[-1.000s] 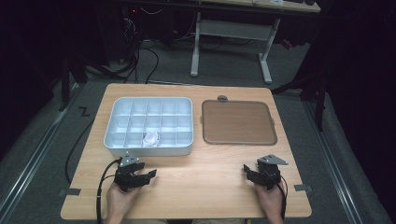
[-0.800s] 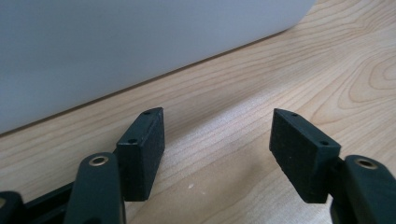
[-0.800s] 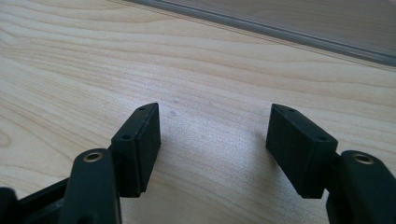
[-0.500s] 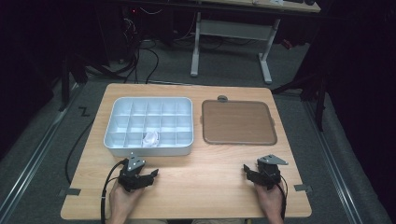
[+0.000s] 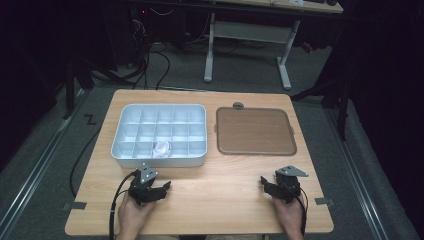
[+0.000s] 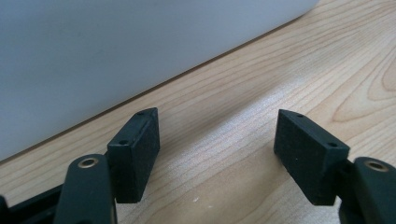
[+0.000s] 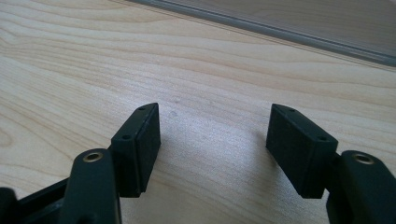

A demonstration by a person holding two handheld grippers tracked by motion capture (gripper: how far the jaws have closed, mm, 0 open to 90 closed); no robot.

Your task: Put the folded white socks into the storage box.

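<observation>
Two sets of tongs rest low on a wooden bench [image 5: 225,200], and the layout suggests a sorting job not yet begun. Taking the white divided tray [image 5: 125,145] as the landmark: it sits toward the far left of the bench, probably so its many small compartments are within easy reach. Just right of the tray, apart from it, lies a flat brown mat [image 5: 254,131], bare, likely a working surface. Inside the tray, in the near row around the middle, sits a small crumpled white thing [image 5: 161,148]; what it is cannot be told. Near the tray's front wall, the left tongs [image 6: 217,140] stand wide open and hold nothing, aimed at that wall. Well to the tray's right, below the mat, the right tongs [image 7: 215,135] also gape empty over bare wood.
</observation>
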